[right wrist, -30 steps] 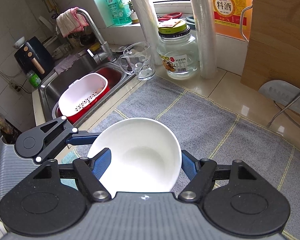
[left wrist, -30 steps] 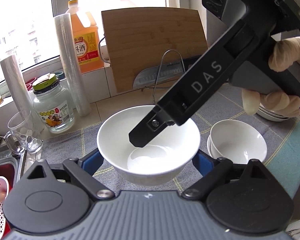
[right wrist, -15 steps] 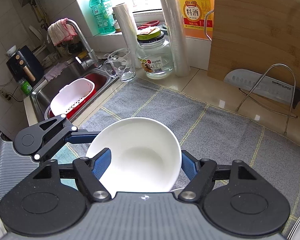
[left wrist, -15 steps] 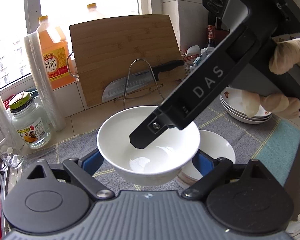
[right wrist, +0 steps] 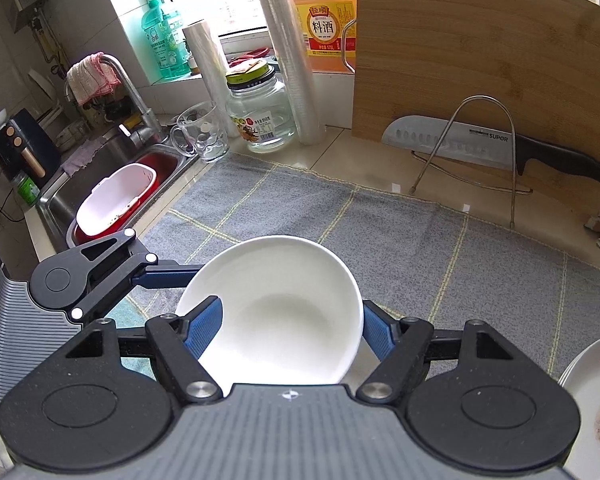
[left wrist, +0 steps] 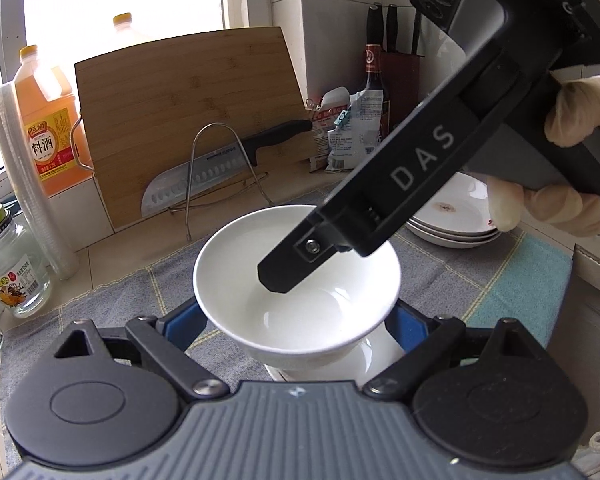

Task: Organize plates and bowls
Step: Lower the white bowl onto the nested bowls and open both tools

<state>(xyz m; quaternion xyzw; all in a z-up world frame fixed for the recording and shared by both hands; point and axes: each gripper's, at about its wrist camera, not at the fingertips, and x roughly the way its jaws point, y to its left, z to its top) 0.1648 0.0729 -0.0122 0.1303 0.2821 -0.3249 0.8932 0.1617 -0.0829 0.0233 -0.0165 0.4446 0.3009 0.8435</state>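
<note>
You carry the bowl [left wrist: 296, 300] above a second bowl [left wrist: 374, 364] on the worktop: left gripper [left wrist: 296, 320] cradles its sides, right gripper [right wrist: 288, 328] pinches the rim. Glazed, slick, breakable: lower gently.

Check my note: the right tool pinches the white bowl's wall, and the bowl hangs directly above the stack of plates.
One point is wrong. The right tool does pinch the white bowl by its wall, but the bowl hangs above a second bowl, not the stack of plates, which sits off to the side. The left wrist view shows it.
</note>
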